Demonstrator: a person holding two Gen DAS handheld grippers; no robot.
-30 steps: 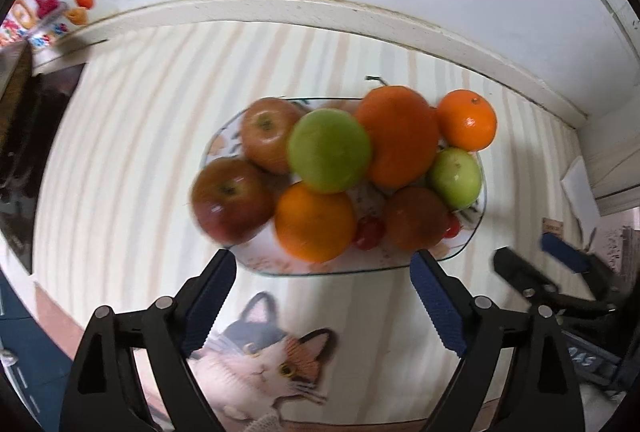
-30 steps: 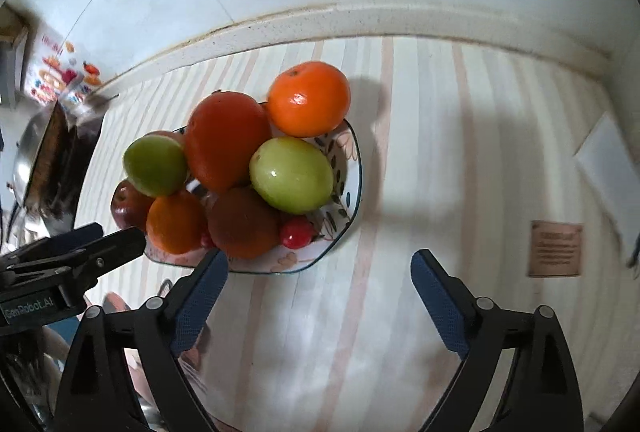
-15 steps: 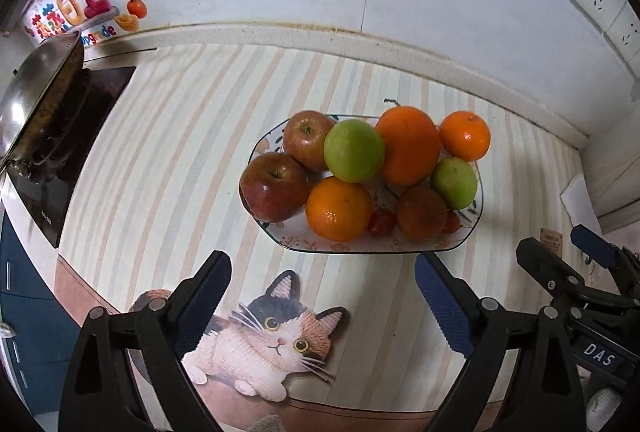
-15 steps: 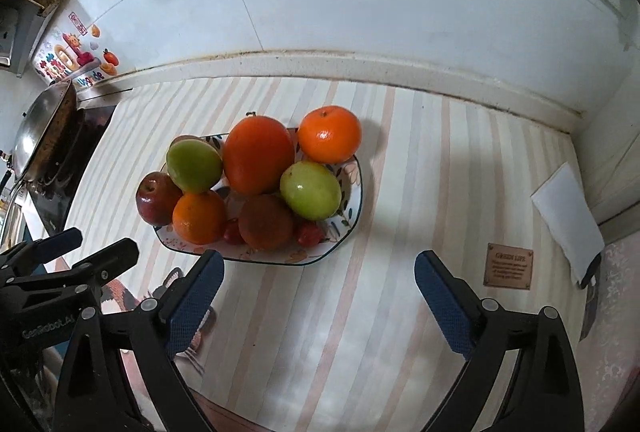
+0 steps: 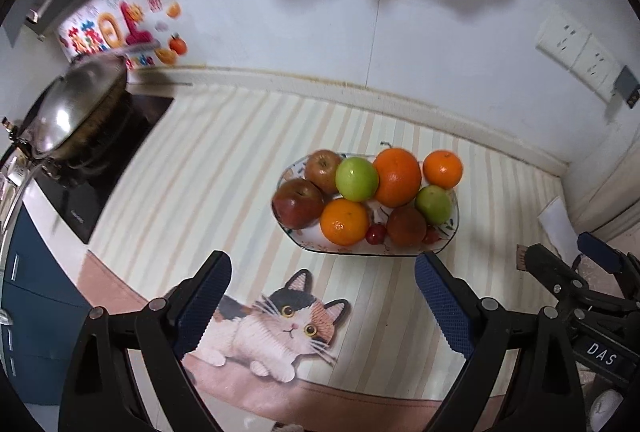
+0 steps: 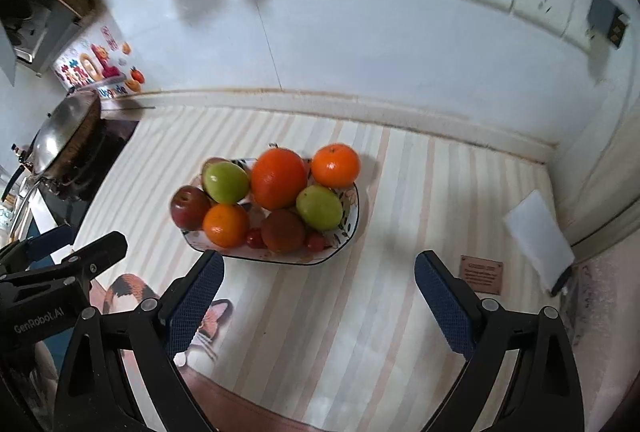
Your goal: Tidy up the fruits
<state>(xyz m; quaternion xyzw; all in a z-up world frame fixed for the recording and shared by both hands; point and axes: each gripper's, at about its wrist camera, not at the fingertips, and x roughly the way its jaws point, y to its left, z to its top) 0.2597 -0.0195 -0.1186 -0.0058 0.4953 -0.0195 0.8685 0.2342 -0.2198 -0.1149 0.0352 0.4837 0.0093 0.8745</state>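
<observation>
Both sets of jaws gape wide and empty above the plate (image 5: 451, 236) of fruits (image 5: 397, 176), well apart.

You see a patterned plate (image 5: 454, 228) on the striped mat, heaped with fruit. Three oranges (image 5: 397, 177), two green apples (image 5: 356, 179), two red apples (image 5: 298, 203), a brown fruit (image 5: 406, 226) and small red ones (image 5: 376, 234) touch one another.

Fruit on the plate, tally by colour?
On the plate:
Orange: 3
Green: 2
Red-brown, apple-sized: 3
Small red: 2
Total: 10
</observation>
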